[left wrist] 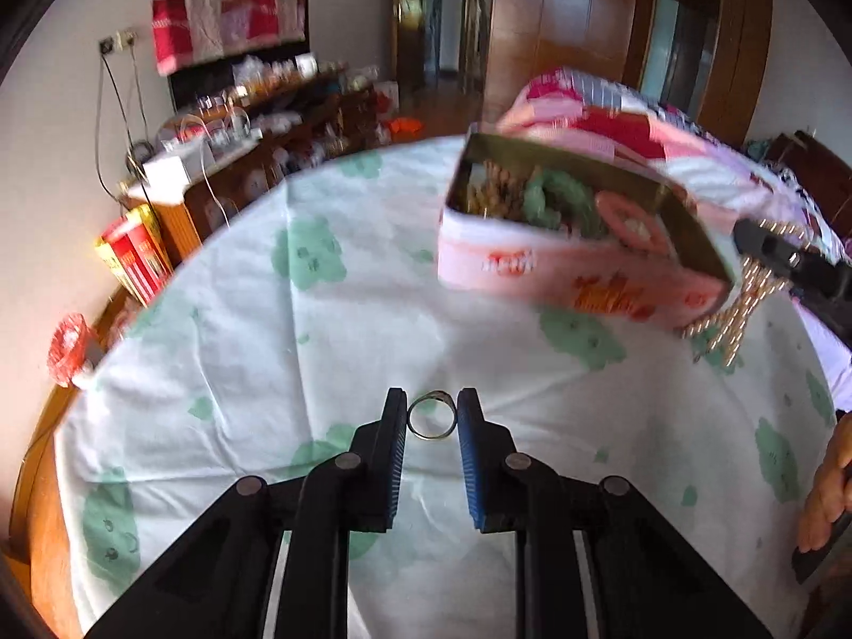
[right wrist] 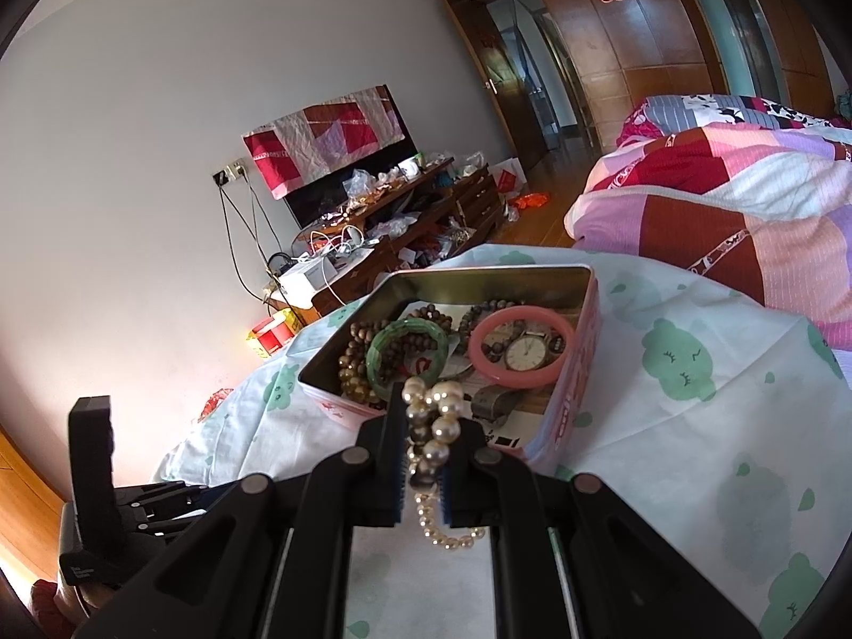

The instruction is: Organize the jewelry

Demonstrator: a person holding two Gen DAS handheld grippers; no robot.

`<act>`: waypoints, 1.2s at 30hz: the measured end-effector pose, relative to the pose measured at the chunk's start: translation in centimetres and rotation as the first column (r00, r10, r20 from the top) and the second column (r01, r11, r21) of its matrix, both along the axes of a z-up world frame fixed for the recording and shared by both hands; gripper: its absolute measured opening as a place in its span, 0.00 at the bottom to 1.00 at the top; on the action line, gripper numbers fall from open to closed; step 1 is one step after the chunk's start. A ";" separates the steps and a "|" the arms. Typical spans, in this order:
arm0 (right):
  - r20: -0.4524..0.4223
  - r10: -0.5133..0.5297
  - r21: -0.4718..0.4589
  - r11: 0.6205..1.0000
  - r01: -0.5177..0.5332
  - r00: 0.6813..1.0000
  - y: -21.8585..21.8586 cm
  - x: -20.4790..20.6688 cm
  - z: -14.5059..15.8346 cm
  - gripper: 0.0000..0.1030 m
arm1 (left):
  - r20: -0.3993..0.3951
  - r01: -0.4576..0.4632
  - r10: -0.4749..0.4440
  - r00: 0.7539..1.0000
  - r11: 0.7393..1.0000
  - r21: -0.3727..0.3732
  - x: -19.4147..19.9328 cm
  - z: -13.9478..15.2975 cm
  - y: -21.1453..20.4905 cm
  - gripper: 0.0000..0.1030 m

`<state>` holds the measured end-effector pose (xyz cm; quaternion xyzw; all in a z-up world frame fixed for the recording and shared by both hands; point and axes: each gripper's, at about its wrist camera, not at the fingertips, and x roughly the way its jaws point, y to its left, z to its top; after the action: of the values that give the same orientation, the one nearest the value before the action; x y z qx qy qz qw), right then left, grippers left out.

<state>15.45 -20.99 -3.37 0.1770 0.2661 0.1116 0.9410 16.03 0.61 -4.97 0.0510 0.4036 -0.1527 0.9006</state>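
My left gripper holds a thin metal ring upright between its two pads, just above the white cloth with green prints. My right gripper is shut on a pearl necklace, whose strand hangs down between the fingers. In the left wrist view the same necklace dangles beside the pink tin box. The open tin holds a green bangle, a pink bangle, a watch and brown bead bracelets.
The cloth covers a round wooden table. A bed with a patchwork quilt lies behind the tin. A cluttered low cabinet stands along the wall. A person's hand shows at the right edge.
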 end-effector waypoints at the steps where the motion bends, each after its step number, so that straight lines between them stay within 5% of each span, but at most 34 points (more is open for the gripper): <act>1: 0.004 0.000 0.000 1.000 0.000 1.000 0.0 0.0 0.1 0.11 | 0.017 0.009 -0.009 1.000 1.000 -0.003 -0.2 0.5 -0.3 0.19; 5: 0.016 -0.003 -0.010 1.000 0.003 1.000 0.1 -0.2 0.2 0.11 | 0.093 0.062 -0.065 0.994 0.998 0.029 -1.0 2.3 -2.2 0.19; 19: 0.059 -0.040 -0.059 0.997 0.044 0.997 -1.7 3.6 3.1 0.11 | 0.194 0.185 -0.166 0.967 0.980 -0.080 3.8 5.2 -7.2 0.19; 36: -0.036 -0.007 -0.060 0.998 0.005 0.999 -1.6 8.8 -0.1 0.13 | 0.122 0.230 -0.212 0.970 0.959 -0.166 10.4 2.6 -8.2 0.19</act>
<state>24.24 -22.58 -3.52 0.1517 0.2857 0.0976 0.9412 26.39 -7.56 -2.36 0.0227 0.3329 -0.2852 0.8985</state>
